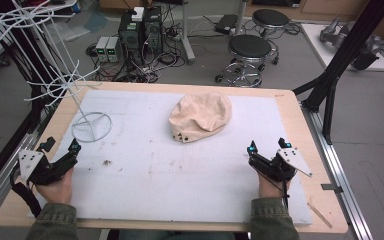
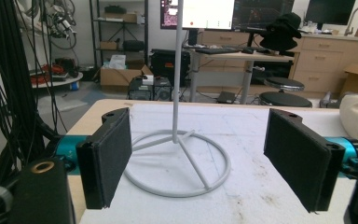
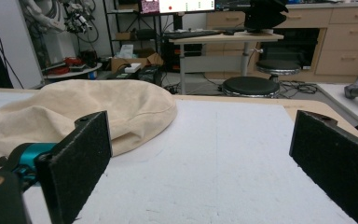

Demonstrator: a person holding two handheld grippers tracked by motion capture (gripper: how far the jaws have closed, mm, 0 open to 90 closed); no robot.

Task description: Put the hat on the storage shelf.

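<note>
A cream cloth hat (image 1: 200, 116) lies crumpled on the white mat (image 1: 180, 165), toward the far middle; in the right gripper view the hat (image 3: 74, 112) sits ahead and to the left. A white wire hat stand (image 1: 91, 126) rises at the far left, with its ring base (image 2: 177, 163) on the mat straight ahead of my left gripper (image 2: 198, 158). That left gripper (image 1: 60, 146) rests near the mat's left edge, open and holding nothing. At the right side my right gripper (image 1: 267, 146) is open and holds nothing; its jaws (image 3: 200, 163) stand wide apart.
The wooden table (image 1: 310, 150) borders the mat. Black frame struts (image 1: 340, 60) stand at the far right corner. Two stools (image 1: 250, 55) and computer boxes (image 1: 140, 30) with cables are on the floor beyond the table.
</note>
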